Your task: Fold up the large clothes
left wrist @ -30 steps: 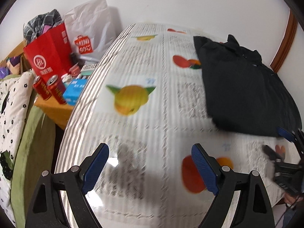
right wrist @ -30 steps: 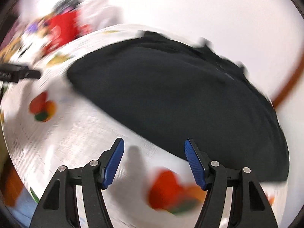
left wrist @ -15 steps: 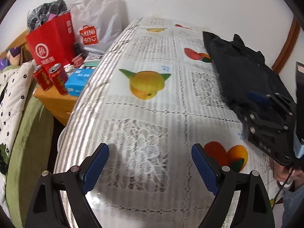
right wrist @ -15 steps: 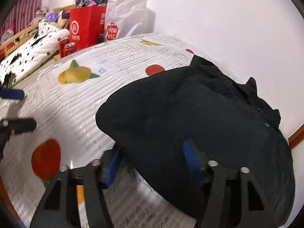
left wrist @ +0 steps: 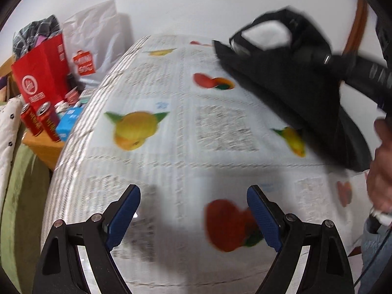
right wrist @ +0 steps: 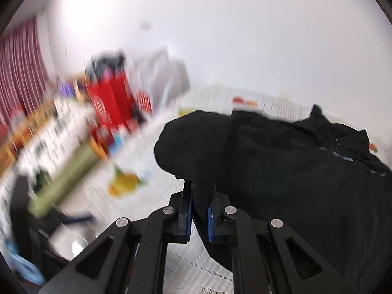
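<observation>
Since before, right gripper (right wrist: 199, 205) has risen, jaws closing on black garment (right wrist: 294, 171); left gripper (left wrist: 193, 218) wide, empty.

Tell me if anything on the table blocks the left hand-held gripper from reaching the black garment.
Nothing visible does: only bare fruit-print tablecloth lies between the open left hand-held gripper and the black garment, which the right one grips.

Plain white wall (left wrist: 196, 5) behind a table in a lacy fruit-print tablecloth (left wrist: 171, 147), brown wood trim (left wrist: 355, 24) off to one side, red-and-white striped curtain (right wrist: 22, 73) on the other, low wooden side table (left wrist: 41, 144) beside it
</observation>
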A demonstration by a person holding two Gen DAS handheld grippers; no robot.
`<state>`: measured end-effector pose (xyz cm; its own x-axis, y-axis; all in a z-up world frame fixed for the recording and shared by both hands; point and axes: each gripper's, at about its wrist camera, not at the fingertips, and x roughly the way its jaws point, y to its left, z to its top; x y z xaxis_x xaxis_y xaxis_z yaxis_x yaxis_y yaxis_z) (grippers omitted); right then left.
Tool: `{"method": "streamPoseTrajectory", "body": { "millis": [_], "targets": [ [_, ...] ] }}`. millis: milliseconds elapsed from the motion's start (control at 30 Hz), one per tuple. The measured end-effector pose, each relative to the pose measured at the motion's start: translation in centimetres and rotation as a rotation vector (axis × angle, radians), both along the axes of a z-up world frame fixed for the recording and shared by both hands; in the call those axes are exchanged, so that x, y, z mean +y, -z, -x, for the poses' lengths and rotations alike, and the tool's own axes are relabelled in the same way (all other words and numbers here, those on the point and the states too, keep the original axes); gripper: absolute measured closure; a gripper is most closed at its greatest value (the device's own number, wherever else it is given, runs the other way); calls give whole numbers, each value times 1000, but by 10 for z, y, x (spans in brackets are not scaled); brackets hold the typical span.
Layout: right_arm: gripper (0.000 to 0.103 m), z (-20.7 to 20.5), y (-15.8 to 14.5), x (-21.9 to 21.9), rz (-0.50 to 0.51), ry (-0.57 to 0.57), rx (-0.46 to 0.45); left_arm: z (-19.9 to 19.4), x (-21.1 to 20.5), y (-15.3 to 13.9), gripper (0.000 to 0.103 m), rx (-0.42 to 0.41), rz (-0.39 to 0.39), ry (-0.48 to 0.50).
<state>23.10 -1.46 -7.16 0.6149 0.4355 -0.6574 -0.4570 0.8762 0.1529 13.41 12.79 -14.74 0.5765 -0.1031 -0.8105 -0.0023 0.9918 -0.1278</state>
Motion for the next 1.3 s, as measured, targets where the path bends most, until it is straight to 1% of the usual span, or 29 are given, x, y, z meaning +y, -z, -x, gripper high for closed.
{"method": "streamPoseTrajectory", "body": {
  "millis": [67, 100, 133, 167, 233, 267, 333, 367, 467, 500, 600, 667, 733, 767, 800, 867, 933, 1000, 1067, 1100, 1200, 1267, 1300],
  "targets": [
    [94, 1, -19, -34, -129, 39, -22, -2, -13, -5, 15, -16, 14, 26],
    [94, 2, -28, -58, -199, 83, -43, -3, -18, -7, 15, -24, 21, 36],
    [94, 3, -33, -77, -245, 118, -57, -4, -25, -9, 15, -33, 29, 48],
    [94, 6, -36, -107, -307, 176, -73, -5, -35, -12, 15, -45, 40, 65],
    [94, 10, -33, -143, -362, 261, -82, -7, -52, -15, 15, -62, 55, 94],
    [94, 13, -27, -169, -386, 326, -77, -8, -62, -17, 15, -69, 60, 110],
    [94, 14, -17, -198, -391, 397, -59, -10, -83, -18, 15, -76, 69, 146],
    [94, 16, -7, -216, -384, 434, -32, -12, -96, -19, 15, -77, 74, 170],
    [93, 21, 13, -243, -327, 498, 18, -15, -131, -17, 15, -70, 75, 226],
    [89, 24, 22, -252, -300, 517, 36, -16, -141, -16, 15, -67, 76, 242],
    [88, 28, 46, -271, -215, 557, 108, -21, -174, -9, 15, -52, 52, 293],
    [83, 33, 59, -280, -174, 551, 145, -22, -194, -6, 15, -48, 37, 322],
    [74, 38, 65, -290, -92, 564, 141, -24, -211, -2, 15, -42, 21, 341],
    [72, 43, 66, -297, -26, 583, 124, -26, -218, 0, 15, -37, 15, 346],
    [69, 47, 67, -301, 8, 591, 116, -28, -223, 3, 16, -28, 12, 349],
    [68, 49, 71, -311, 81, 601, 107, -31, -234, 10, 17, -8, 9, 349],
    [68, 48, 77, -323, 139, 608, 111, -34, -241, 14, 24, 4, 15, 345],
    [68, 44, 83, -330, 173, 603, 123, -37, -247, 19, 28, 16, 19, 337],
    [68, 40, 89, -335, 178, 587, 142, -35, -253, 19, 29, -3, 17, 342],
    [68, 37, 93, -336, 179, 575, 152, -35, -255, 19, 33, -6, 17, 347],
    [68, 35, 98, -333, 215, 561, 143, -34, -258, 20, 36, -15, 21, 335],
    [68, 32, 100, -330, 244, 562, 142, -32, -257, 20, 40, -13, 32, 332],
    [68, 31, 101, -327, 262, 563, 142, -31, -255, 20, 46, -14, 32, 327]
  ]
}}
